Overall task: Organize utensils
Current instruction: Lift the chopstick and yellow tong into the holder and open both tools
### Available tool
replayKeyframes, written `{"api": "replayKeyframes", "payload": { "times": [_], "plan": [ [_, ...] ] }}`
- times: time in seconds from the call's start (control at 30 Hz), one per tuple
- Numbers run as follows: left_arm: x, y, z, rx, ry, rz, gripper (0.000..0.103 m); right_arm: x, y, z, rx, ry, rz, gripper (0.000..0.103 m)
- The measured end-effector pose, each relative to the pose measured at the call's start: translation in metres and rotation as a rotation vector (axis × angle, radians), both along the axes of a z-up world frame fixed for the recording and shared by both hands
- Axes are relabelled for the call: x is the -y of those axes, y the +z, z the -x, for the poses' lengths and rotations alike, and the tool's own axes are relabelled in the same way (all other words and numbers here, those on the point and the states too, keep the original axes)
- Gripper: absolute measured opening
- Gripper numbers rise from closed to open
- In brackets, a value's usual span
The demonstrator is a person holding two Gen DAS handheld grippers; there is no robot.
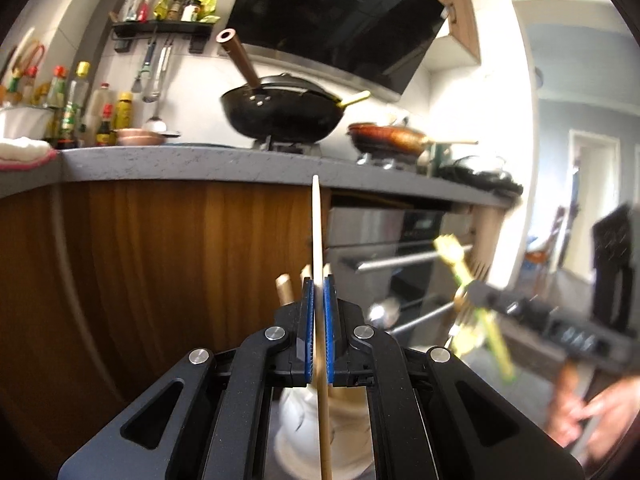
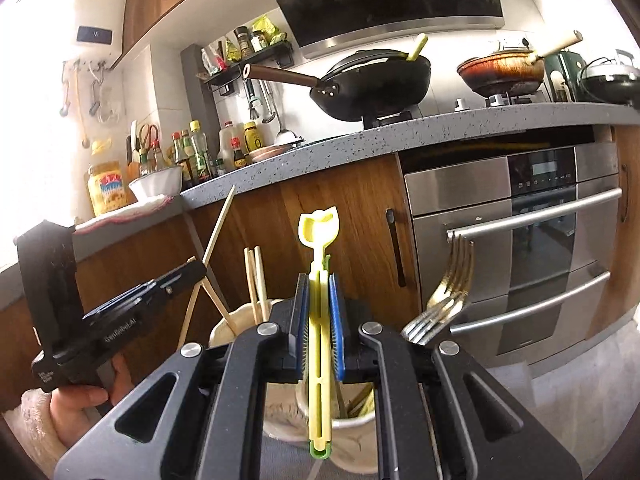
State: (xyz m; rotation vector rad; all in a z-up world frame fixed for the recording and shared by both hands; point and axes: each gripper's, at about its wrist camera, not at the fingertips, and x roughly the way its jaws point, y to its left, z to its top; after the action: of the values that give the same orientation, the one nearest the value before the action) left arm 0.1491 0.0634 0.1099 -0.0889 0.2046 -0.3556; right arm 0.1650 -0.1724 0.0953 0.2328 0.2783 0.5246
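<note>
Over on the left, the left gripper has its blue pads pressed tight on a single wooden chopstick, which stands nearly upright between them and runs down toward the cream holder below. From the other camera that same chopstick leans up past the grey countertop edge, with the left gripper seen from the side, apart from the holder. Two more chopsticks stand together in the cream holder, and one further stick slants beside them. In the middle, the right gripper is clamped on one yellow-green plastic utensil, held upright, its shaped head above the pads and its slotted handle reaching down over the cup beneath. In that cup I count two forks, one gold and one silver, tines up and leaning right, touching each other; the gripper's body hides most of the cup, so I cannot tell what else sits inside. Behind, on the counter, are two pans: a black wok and a reddish pan to its right. Below them the steel oven shows three bar handles. Bottles crowd the far left corner of the counter.
</note>
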Motion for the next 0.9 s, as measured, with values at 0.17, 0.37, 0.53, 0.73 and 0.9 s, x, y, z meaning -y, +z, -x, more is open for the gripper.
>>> {"api": "replayKeyframes", "payload": {
  "times": [0.17,0.37,0.53,0.73,0.9],
  "plan": [
    [0.004,0.005,-0.014,0.032,-0.074,0.104,0.005,0.001,-0.008,-0.015,0.011,0.000,-0.060,0.010],
    [0.012,0.005,-0.028,0.053,-0.065,0.154,0.005,-0.003,-0.015,-0.023,0.036,-0.011,-0.062,0.010],
    [0.024,0.006,-0.033,0.093,-0.046,0.124,0.005,-0.007,-0.022,-0.029,0.035,-0.017,-0.071,0.010],
    [0.034,-0.005,-0.032,0.113,-0.021,0.048,0.005,-0.014,-0.030,-0.030,0.053,-0.021,-0.041,0.010],
    [0.033,-0.015,-0.023,0.111,-0.016,0.005,0.005,-0.023,-0.032,-0.020,0.103,-0.029,0.022,0.010]
  ]
}}
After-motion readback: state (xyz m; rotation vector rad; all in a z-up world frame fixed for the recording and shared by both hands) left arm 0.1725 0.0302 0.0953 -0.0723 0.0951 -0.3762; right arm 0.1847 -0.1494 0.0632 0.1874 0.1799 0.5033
